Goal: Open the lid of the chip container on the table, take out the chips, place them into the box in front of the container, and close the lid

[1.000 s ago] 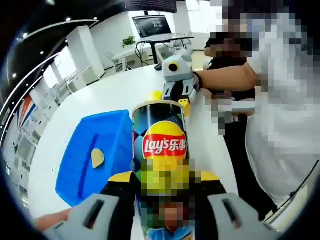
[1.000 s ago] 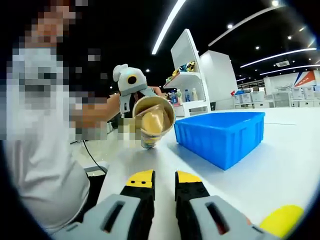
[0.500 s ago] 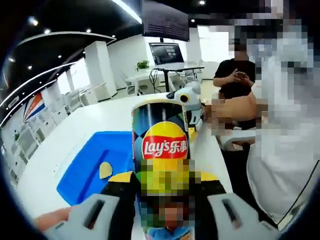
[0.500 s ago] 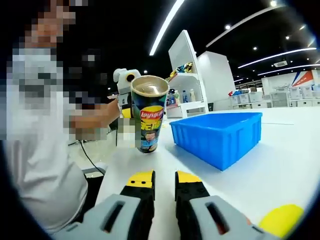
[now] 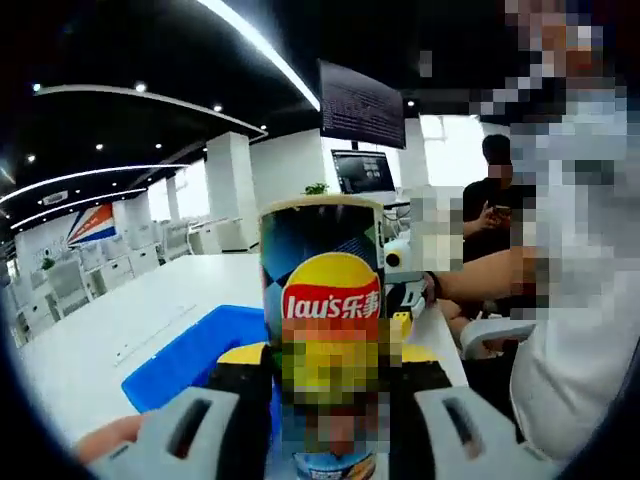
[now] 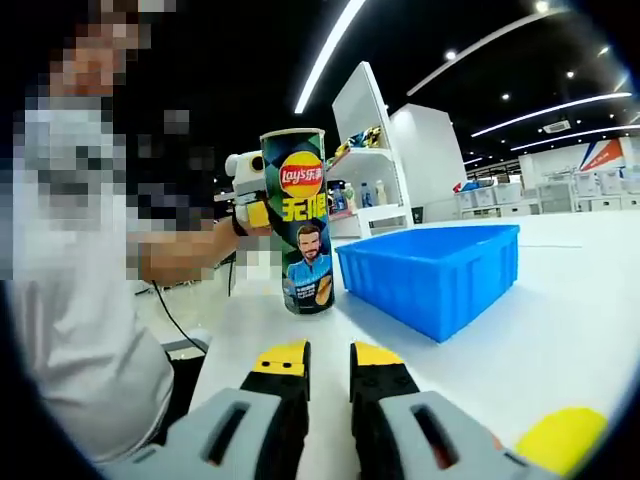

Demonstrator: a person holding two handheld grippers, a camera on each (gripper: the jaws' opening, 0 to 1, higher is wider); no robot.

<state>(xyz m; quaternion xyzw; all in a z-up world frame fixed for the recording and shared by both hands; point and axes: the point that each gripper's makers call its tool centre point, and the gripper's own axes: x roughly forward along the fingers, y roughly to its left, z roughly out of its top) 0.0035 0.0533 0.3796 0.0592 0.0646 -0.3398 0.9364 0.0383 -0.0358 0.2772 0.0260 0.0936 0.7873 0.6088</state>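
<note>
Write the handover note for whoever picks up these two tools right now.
Left tool: shut on the chip can, holding it upright beside the blue box on the white table. The can's bottom looks on or just above the table; contact is unclear.
Right tool: nothing in it, its jaws nearly together, low over the table and pointing at the can.
Yellow lid: off, lying on the table by the right tool.
Done: lid removed. The box's contents are hidden.
Left: confirm the chips are in the box, pick up the lid and close the can.
</note>
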